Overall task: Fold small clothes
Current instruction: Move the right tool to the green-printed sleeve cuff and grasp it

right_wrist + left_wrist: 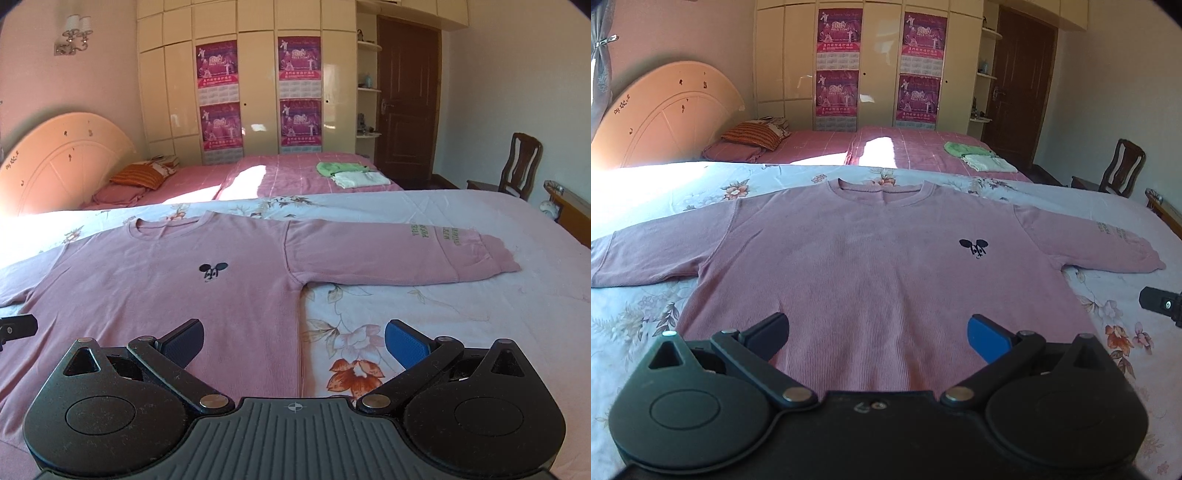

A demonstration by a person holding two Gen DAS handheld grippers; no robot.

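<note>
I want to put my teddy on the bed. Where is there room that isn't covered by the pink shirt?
Bare floral sheet lies below the shirt's printed sleeve, right of the pink shirt; more beyond the cuff. A smaller patch sits under the other sleeve. The middle is all shirt. The far pink bed has room left of its folded clothes.

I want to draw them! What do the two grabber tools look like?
Both are black, with two round discs, silver pivot pins and linked bars. Each has one dark finger and one blue finger. The left gripper has a smooth base; the right gripper has a ribbed grey base with a crosshair mark.
</note>
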